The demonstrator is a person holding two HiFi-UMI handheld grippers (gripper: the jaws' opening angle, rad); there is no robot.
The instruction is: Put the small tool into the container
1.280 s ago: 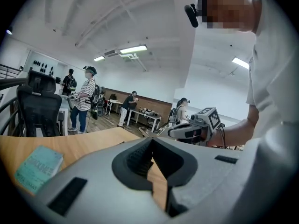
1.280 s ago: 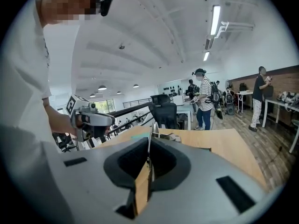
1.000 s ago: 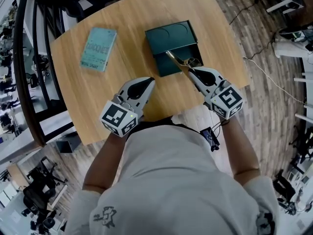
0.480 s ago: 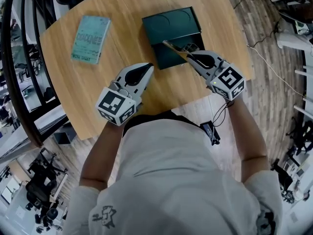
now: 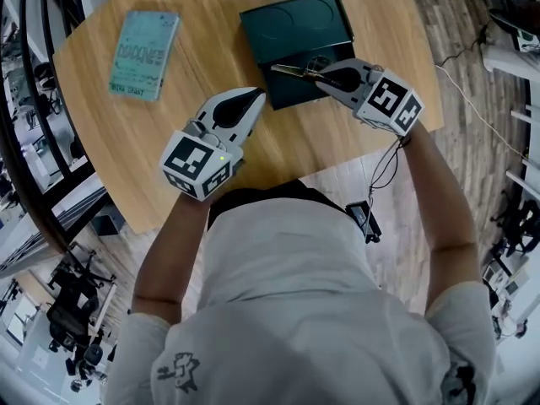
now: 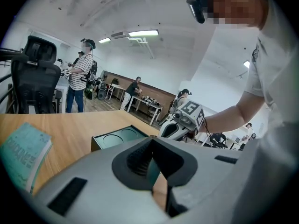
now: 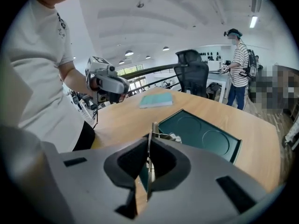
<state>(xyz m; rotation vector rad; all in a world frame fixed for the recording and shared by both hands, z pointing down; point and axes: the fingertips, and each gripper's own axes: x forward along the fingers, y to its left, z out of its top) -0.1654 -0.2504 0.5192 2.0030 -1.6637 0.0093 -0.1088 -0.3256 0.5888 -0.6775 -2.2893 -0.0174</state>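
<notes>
While the right gripper (image 5: 323, 76) sat at the lower right edge of the dark green container (image 5: 295, 24), its jaws were clamped on the small tool (image 5: 294, 69), a thin brass-coloured metal strip. The tool stuck out leftward from the gripper's tips, across the container's lower, open section. Whether its free end touched the container's floor could not be told. In the right gripper view the tool (image 7: 150, 143) stood edge-on between the closed jaws of the right gripper (image 7: 148, 164), its tip over the near edge of the container (image 7: 205, 136). The container's far part carried two round recesses.

The left gripper (image 5: 251, 99) hovered over the wooden worktop (image 5: 126, 142) just lower left of the container, jaws drawn together with nothing between them (image 6: 156, 174). A teal book (image 5: 143, 43) lay at the upper left of the worktop, well apart from both.
</notes>
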